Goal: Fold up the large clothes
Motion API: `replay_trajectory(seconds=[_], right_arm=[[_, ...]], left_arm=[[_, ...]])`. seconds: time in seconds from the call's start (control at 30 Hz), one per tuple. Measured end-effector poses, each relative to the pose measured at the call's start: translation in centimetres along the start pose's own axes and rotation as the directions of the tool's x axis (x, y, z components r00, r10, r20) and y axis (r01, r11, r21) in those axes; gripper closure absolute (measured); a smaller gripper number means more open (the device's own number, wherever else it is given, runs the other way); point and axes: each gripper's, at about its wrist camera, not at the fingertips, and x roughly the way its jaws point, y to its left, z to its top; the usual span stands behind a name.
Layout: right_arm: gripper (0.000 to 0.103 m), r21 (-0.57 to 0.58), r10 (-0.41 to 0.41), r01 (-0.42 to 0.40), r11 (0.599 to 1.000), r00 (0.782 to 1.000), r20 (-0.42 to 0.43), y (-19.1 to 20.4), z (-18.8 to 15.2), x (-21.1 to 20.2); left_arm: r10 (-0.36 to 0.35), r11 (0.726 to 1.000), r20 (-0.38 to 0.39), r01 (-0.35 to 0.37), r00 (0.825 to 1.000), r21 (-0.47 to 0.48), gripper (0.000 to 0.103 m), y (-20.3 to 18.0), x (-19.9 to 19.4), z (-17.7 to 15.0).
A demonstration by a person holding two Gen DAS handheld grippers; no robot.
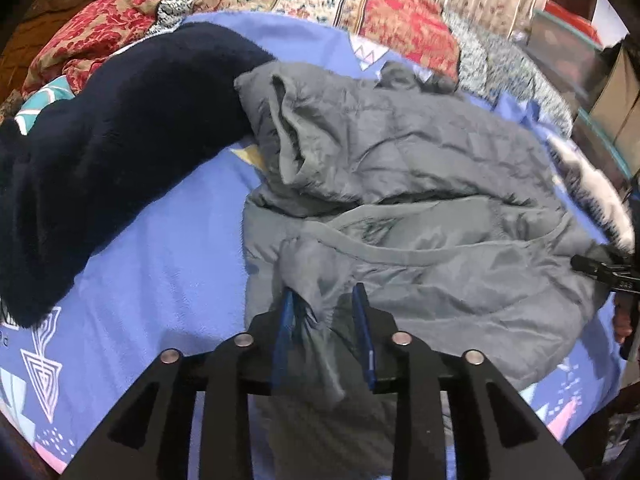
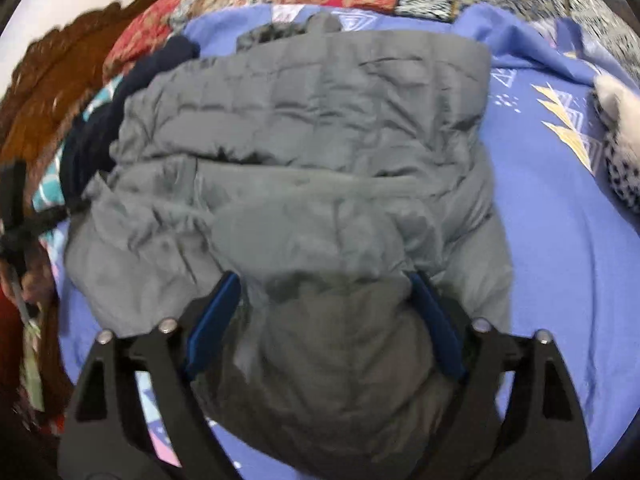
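Grey jacket (image 1: 420,208): spread crumpled on the blue sheet (image 1: 168,248), ahead of both jaws.
Left gripper (image 1: 326,300): jaws seen partly apart, a loose jacket fold between them (no firm pinch visible).
Right gripper (image 2: 322,284): jaws seen wide apart, the jacket's near edge lying between them.
Dark garment (image 1: 112,152): laid left of the left jaws.
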Motion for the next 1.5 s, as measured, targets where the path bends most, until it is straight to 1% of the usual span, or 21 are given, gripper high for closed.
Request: replay_trajectory(seconds=[0.03, 0.1, 0.13, 0.2, 0.23, 0.27, 0.3, 0.37, 0.47, 0.5, 0.57, 0.63, 0.73, 0.8, 0.9, 1.0, 1.07, 1.13, 1.3, 1.4, 1.5], right_arm=[[0.044, -0.018, -0.016, 0.016, 1.0, 1.0, 0.003, 0.3, -0.1, 0.1], [0.064, -0.035, -0.014, 0.015, 0.999, 1.0, 0.021, 0.7, -0.5, -0.3], [0.069, -0.046, -0.019, 0.021, 0.999, 0.999, 0.038, 0.9, -0.8, -0.8], [0.085, -0.066, -0.022, 0.026, 0.998, 0.998, 0.065, 1.3, -1.1, -1.7], [0.089, -0.075, -0.028, 0.034, 0.997, 0.996, 0.083, 1.6, -1.3, -2.3], [0.093, -0.078, -0.036, 0.043, 0.996, 0.995, 0.095, 1.7, -1.2, -2.7], [0.096, -0.078, -0.038, 0.047, 0.996, 0.993, 0.11, 1.8, -1.1, -3.3], [0.097, -0.063, -0.031, 0.041, 0.997, 0.987, 0.16, 1.9, -0.6, -5.0], [0.097, -0.047, 0.007, 0.006, 0.999, 0.963, 0.269, 1.9, 1.3, -8.6], [0.097, -0.045, 0.015, -0.001, 0.999, 0.951, 0.31, 1.9, 2.3, -9.8], [0.097, -0.04, 0.025, -0.011, 0.999, 0.929, 0.368, 1.8, 4.2, -11.3], [0.097, -0.036, 0.032, -0.018, 0.999, 0.906, 0.421, 1.5, 6.8, -12.3], [0.097, -0.018, 0.01, -0.002, 1.0, 0.889, 0.457, 1.1, 10.3, -11.9], [0.097, 0.001, -0.009, 0.01, 1.0, 0.887, 0.461, 0.6, 12.8, -10.9], [0.097, 0.04, -0.03, 0.013, 0.999, 0.891, 0.453, -0.5, 15.9, -9.0], [0.097, 0.088, -0.05, 0.013, 0.996, 0.9, 0.432, -2.2, 18.5, -6.5], [0.097, 0.122, -0.059, 0.011, 0.992, 0.913, 0.403, -3.4, 20.1, -4.3], [0.097, 0.157, -0.069, 0.012, 0.988, 0.928, 0.365, -4.5, 21.5, -1.7], [0.097, 0.207, -0.112, 0.056, 0.977, 0.956, 0.27, -6.4, 23.0, 4.2], [0.097, 0.241, -0.132, 0.079, 0.967, 0.969, 0.21, -7.6, 23.2, 7.8], [0.097, 0.258, -0.133, 0.085, 0.962, 0.976, 0.172, -8.3, 23.2, 10.4]], left_arm=[[0.006, 1.0, -0.014, -0.006, 1.0, 0.006, 0.048, 0.0, 0.5, 0.1], [0.017, 1.0, -0.033, -0.017, 0.999, 0.021, 0.045, 0.0, 1.5, 0.2], [0.023, 0.999, -0.036, -0.022, 0.999, 0.025, 0.043, 0.0, 1.8, 0.3], [0.025, 0.999, -0.016, -0.025, 1.0, 0.027, 0.043, 0.0, 2.1, 0.3], [0.025, 0.999, 0.006, -0.025, 1.0, 0.037, 0.046, -0.3, 2.0, 0.2], [0.021, 0.998, 0.022, -0.023, 1.0, 0.05, 0.062, -0.6, 1.8, 0.2], [0.008, 0.997, 0.035, -0.01, 0.999, 0.071, 0.07, -1.1, 1.6, 0.1], [0.013, 0.996, 0.063, -0.019, 0.998, 0.086, 0.076, -1.8, 0.7, 0.1], [-0.022, 0.998, 0.145, 0.013, 0.989, 0.066, 0.077, -2.2, -2.5, 1.2], [-0.028, 0.998, 0.172, 0.018, 0.985, 0.057, 0.077, -2.1, -3.5, 1.7], [-0.036, 0.999, 0.249, 0.029, 0.968, 0.028, 0.077, -1.7, -5.9, 3.7], [-0.03, 1.0, 0.302, 0.031, 0.953, 0.001, 0.077, -1.2, -7.3, 6.1], [-0.017, 0.999, 0.346, 0.028, 0.938, -0.026, 0.077, -0.9, -7.9, 10.1], [0.019, 1.0, 0.358, -0.013, 0.934, -0.02, 0.077, -1.1, -7.4, 12.9], [0.06, 0.998, 0.347, -0.058, 0.936, -0.018, 0.077, -1.8, -5.4, 16.9], [0.098, 0.995, 0.336, -0.1, 0.937, -0.012, 0.077, -2.2, -3.0, 19.5], [0.124, 0.992, 0.311, -0.127, 0.942, -0.011, 0.077, -2.2, -0.8, 21.0], [0.154, 0.988, 0.283, -0.155, 0.947, -0.017, 0.077, -2.1, 1.7, 22.1], [0.232, 0.972, 0.215, -0.232, 0.949, -0.026, 0.077, -1.9, 7.3, 23.5], [0.293, 0.954, 0.18, -0.299, 0.939, 0.01, 0.077, -2.5, 10.5, 23.9], [0.332, 0.94, 0.151, -0.34, 0.931, 0.031, 0.077, -2.7, 13.2, 24.1]])
